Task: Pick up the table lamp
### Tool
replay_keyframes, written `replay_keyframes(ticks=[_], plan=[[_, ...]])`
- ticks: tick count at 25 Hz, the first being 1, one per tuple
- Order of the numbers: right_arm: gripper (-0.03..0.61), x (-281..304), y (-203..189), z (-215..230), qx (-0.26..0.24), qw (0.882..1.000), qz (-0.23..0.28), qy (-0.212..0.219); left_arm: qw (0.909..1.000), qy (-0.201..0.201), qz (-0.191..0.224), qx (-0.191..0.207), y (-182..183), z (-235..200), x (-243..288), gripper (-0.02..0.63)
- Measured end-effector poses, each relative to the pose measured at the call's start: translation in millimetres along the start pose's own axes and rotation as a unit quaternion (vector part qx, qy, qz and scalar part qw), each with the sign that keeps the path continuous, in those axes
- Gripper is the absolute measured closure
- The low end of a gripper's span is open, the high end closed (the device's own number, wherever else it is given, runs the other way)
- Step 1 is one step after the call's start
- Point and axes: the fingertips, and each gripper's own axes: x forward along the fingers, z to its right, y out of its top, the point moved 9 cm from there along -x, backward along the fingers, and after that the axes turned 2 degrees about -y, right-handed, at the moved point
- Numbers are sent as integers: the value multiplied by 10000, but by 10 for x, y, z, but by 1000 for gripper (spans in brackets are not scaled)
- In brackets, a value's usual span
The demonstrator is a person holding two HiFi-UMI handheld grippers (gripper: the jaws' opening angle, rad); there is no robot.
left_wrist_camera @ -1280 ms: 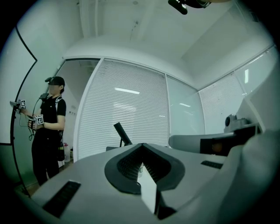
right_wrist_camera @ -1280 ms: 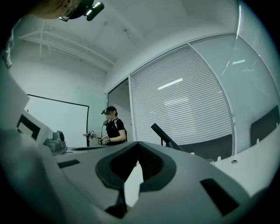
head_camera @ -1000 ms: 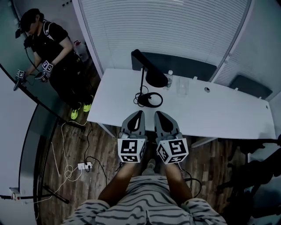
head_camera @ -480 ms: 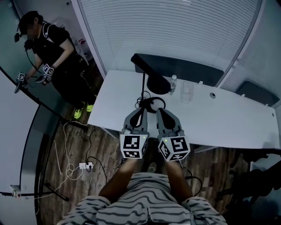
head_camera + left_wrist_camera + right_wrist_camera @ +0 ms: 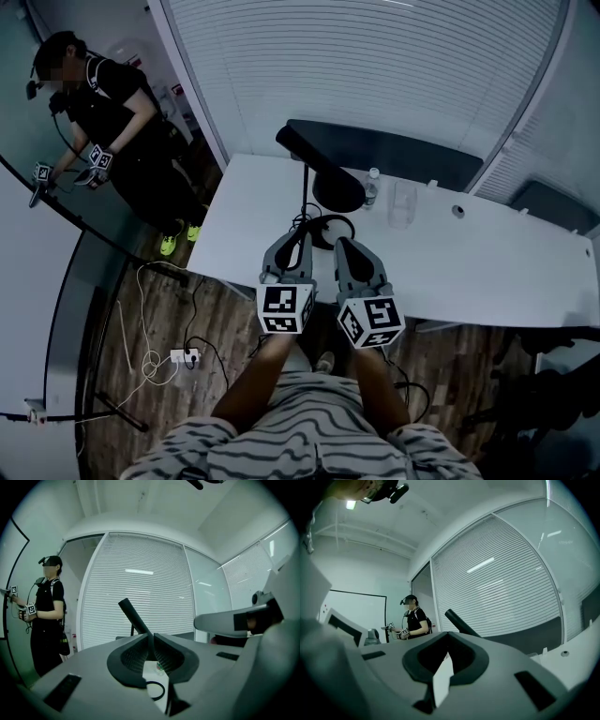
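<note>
The black table lamp (image 5: 309, 155) stands on the white table (image 5: 487, 253), with a long bar head on a thin post and a round base (image 5: 337, 190). A black cable ring (image 5: 325, 230) lies just in front of the base. Both grippers point level at the lamp from the table's front edge. The left gripper (image 5: 302, 234) reaches the cable ring; its jaws are opening from tips that still meet, with nothing between them. The right gripper (image 5: 342, 242) is beside it, shut and empty. The lamp head (image 5: 133, 617) rises beyond the left gripper (image 5: 152, 637), and the lamp head (image 5: 461, 623) beyond the right gripper (image 5: 449, 641).
A small water bottle (image 5: 372, 186) and a clear cup (image 5: 401, 202) stand right of the lamp base. Another person (image 5: 112, 112) with grippers stands at the far left beyond a glass partition. A power strip (image 5: 178, 355) and cables lie on the wooden floor.
Both grippers have moved forward together over the table's front edge toward the lamp. Their tips now lie close to the cable ring. The lamp has not moved.
</note>
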Motion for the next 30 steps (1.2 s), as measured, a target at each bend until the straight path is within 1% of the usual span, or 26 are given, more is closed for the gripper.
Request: replay_keyframes(ticks=[7, 10, 13, 19, 25, 30], plan=[[568, 261, 5, 114, -1, 9999, -88, -125, 9994, -21, -318, 137, -245, -251, 386, 541], [568, 373, 36, 174, -13, 9998, -90, -177, 9988, -68, -463, 106, -349, -349, 550, 537], [568, 477, 44, 229, -16, 9997, -70, -224, 9985, -108, -515, 179, -448, -416, 710, 536], [568, 689, 16, 268, -72, 9996, -99, -237, 9972, -76, -699, 250, -670, -606, 1011, 484], [568, 843, 1, 328, -56, 9997, -83, -230, 9950, -87, -948, 317, -928, -779, 1278, 483], [568, 919, 7, 339, -127, 9995, -92, -283, 9960, 49, -722, 521, -1114, -881, 1467, 483]])
